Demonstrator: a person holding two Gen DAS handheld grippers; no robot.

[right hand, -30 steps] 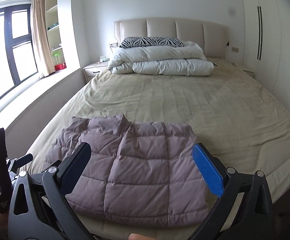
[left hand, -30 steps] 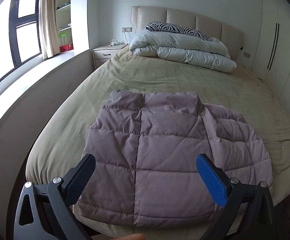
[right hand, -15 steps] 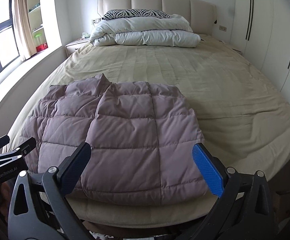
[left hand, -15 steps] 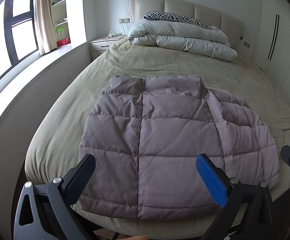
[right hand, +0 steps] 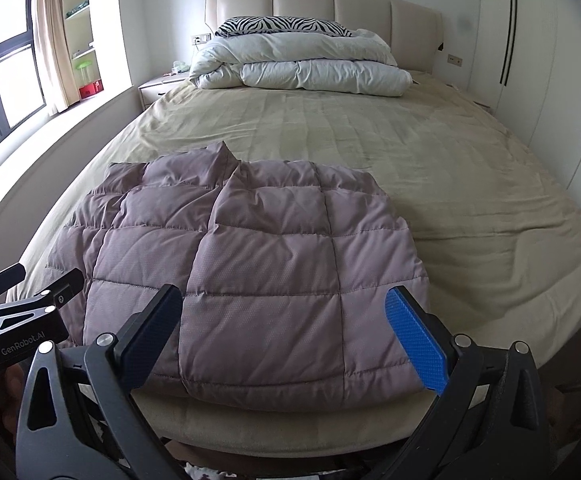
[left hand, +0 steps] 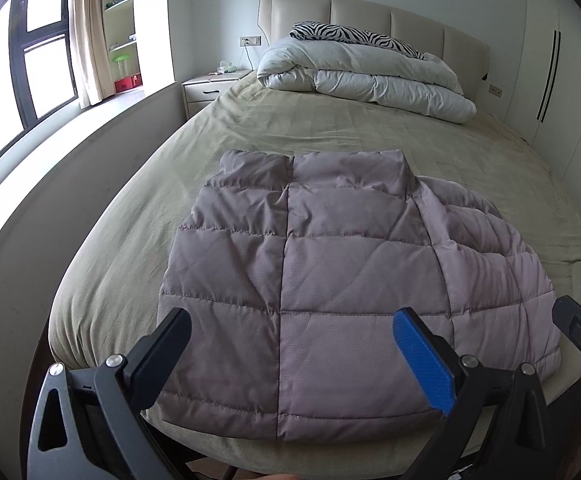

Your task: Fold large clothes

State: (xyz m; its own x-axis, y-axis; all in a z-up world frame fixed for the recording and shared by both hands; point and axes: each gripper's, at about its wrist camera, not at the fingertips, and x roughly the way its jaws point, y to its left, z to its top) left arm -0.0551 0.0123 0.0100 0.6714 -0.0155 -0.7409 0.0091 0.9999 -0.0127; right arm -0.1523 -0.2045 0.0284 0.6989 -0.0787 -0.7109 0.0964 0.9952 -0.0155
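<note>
The quilted mauve jacket (left hand: 330, 288) lies flat near the foot edge of the bed (left hand: 330, 132), already doubled over w/ sleeves tucked in, collar pointing toward the headboard; looks like the side folds are done and the last fold, hem to collar, is prob. what's left, or else the job is nearly finished.

Left gripper (left hand: 290, 356) hangs just above the hem w/ jaws spread wide, holding nothing; right gripper (right hand: 286, 336) likewise wide apart & empty over the hem's right half.

Next move, by my reading: drop each gripper onto a hem corner, pinch through both puffy layers, lift & carry the hem up to the collar; padding is thick and springy, so a shallow bite may slip, and the right-hand layer sits uneven, so it could splay.

Around: white duvet (right hand: 302, 64) folded at the head w/ a zebra pillow (right hand: 282, 26) on top, well apart from the jacket; nightstand (left hand: 210, 88) left of the bed; wardrobe (right hand: 550, 80) on the right; nothing blocks the fold path.
</note>
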